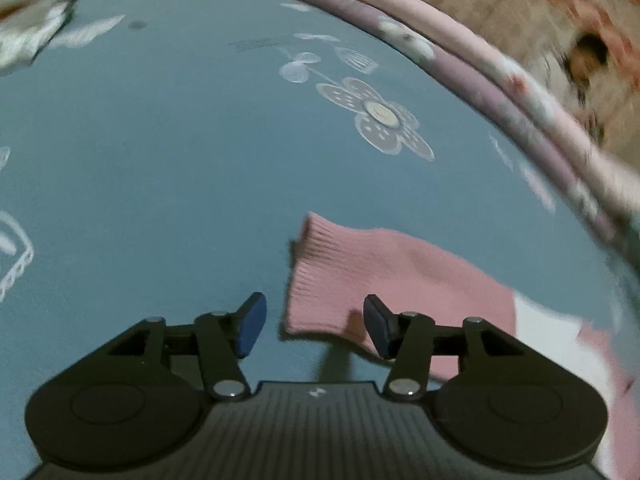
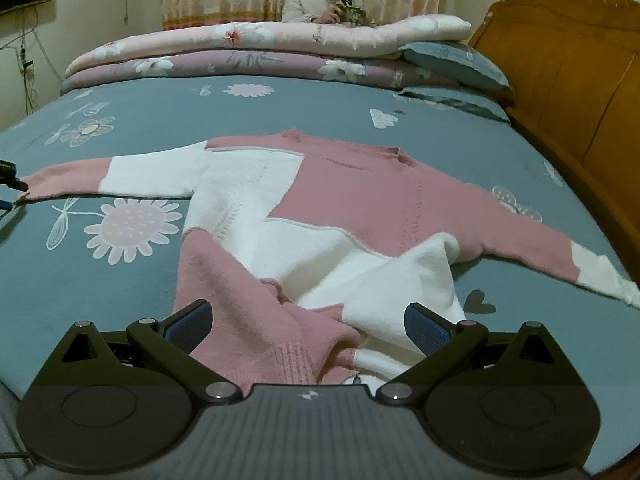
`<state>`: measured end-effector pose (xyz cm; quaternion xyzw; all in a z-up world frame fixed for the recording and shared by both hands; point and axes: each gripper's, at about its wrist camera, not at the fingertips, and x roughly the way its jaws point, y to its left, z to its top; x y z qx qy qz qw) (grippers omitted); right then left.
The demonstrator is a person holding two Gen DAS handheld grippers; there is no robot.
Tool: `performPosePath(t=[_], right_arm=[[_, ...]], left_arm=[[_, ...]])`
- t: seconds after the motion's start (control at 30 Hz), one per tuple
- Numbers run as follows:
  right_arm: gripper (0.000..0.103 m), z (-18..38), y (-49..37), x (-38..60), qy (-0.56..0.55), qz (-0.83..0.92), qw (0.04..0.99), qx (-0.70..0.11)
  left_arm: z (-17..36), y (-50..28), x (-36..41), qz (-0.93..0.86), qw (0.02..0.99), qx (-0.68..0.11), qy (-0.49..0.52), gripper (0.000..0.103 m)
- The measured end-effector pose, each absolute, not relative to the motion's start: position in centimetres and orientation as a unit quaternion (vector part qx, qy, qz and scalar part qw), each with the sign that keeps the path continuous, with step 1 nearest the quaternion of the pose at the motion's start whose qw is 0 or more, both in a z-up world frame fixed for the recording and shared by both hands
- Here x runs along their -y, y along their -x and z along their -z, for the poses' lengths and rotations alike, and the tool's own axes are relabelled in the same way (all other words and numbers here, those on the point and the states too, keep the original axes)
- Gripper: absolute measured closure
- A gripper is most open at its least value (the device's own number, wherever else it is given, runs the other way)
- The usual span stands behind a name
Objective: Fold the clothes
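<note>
A pink and white knit sweater (image 2: 320, 208) lies front up on the blue-grey flowered bedsheet (image 2: 140, 128), both sleeves spread out. Its hem is rumpled, and a white corner (image 2: 420, 280) is turned up. My right gripper (image 2: 308, 308) stands wide open over that hem, with fabric lying between its fingers but not pinched. In the left wrist view the left sleeve's pink ribbed cuff (image 1: 320, 276) rests flat on the sheet. My left gripper (image 1: 314, 304) is open just short of it, its pads off the cloth. A dark part of that gripper (image 2: 8, 174) shows at the left edge of the right wrist view.
Folded pink and mauve quilts (image 2: 260, 48) are stacked along the far side of the bed, with two blue pillows (image 2: 452, 64) beside them. A wooden headboard (image 2: 580, 80) runs along the right. A person (image 2: 320, 0) sits behind the quilts. White cloth (image 1: 28, 8) lies far left.
</note>
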<state>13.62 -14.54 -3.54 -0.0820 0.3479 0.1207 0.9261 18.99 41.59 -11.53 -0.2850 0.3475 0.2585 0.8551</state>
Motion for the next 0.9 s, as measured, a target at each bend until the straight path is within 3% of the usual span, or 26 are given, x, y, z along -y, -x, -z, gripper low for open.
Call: performPosePath(t=[0.03,0.1,0.23,0.4,0.6,0.77,0.9], right_arm=[[0.0,3.4,-13.5,14.4,0.085,-0.119,0.927,-0.346],[0.0,3.1,-13.2,14.2,0.09,-0.118,0.928,-0.342],[0.0,2.7,-12.9,14.1,0.1,-0.115,0.93,-0.335],[0.0,2.4,-13.0,14.4,0.099,-0.109,0.931,-0.334],[0.0,2.7,-13.3,15.2,0.075,-0.119,0.928,-0.345],[0.0,2.7,-12.8,15.0,0.071,-0.164,0.924,-0.338],[0.004,2.4,-11.7,14.1,0.076,-0.221,0.921,-0.311]], left_arm=[[11.5,-19.4,-40.9,-0.259,0.859,-0.354,0.264,0.079],[11.4,-19.7,-40.6,-0.252,0.863,-0.357,0.254,0.09],[10.8,-19.6,-41.2,-0.249,0.864,-0.353,0.258,0.091],[9.7,-19.1,-43.3,-0.253,0.863,-0.336,0.279,0.09],[10.1,-20.0,-43.0,-0.259,0.857,-0.366,0.253,0.078],[8.8,-18.8,-41.4,-0.256,0.865,-0.389,0.189,0.075],[6.9,-17.0,-38.8,-0.233,0.881,-0.394,0.116,0.062]])
